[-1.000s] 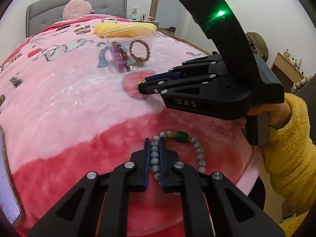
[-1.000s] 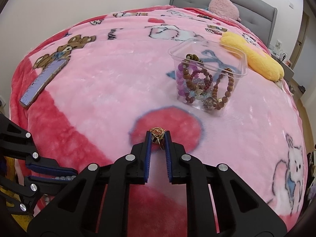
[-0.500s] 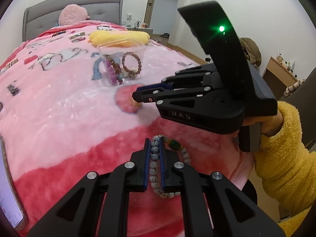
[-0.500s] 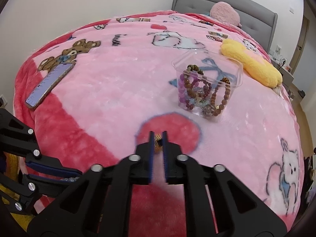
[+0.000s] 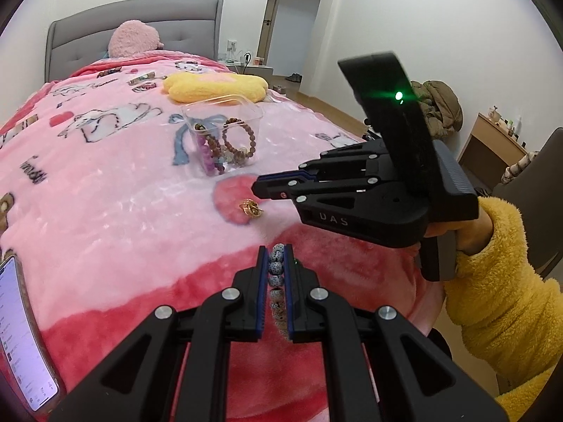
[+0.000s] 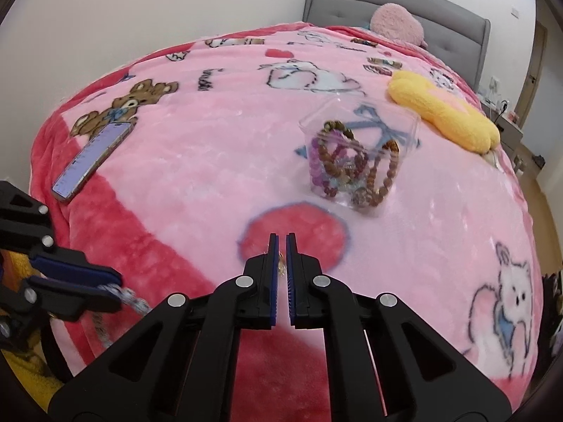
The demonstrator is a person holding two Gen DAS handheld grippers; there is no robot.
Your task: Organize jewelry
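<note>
While the speckled bracelet (image 5: 276, 274) sits pinched between the pads of my left gripper (image 5: 274, 256), its beads line up in a row along the narrow gap. This is over the red band at the near edge of the blanket (image 5: 105, 193). From the right wrist view I see a few beads (image 6: 130, 299) trailing out past that gripper's tips (image 6: 116, 281); I cannot tell whether they touch the blanket.

Just beyond lies a small gold knot (image 5: 250, 208), on the red circle printed nearer the middle. My right gripper (image 5: 257, 186) hovers just above and beside it with its jaws closed on nothing. In its own view, only a gold glint (image 6: 281, 263) shows through the slit between the pads (image 6: 281, 242).

Farther toward the headboard stands a clear tub (image 5: 225, 119) with brown and purple bracelets (image 5: 239, 140) piled inside, upright and well apart from the knot. Behind it lies a yellow plush (image 5: 214, 84), and a pink plush (image 5: 135, 40) rests against the headboard.

A phone (image 5: 21, 334) lies face up, screen lit, at the blanket's left edge. A hand (image 5: 471, 228) in a fuzzy yellow sleeve (image 5: 499, 316) grips the right tool at the bed's right side.
</note>
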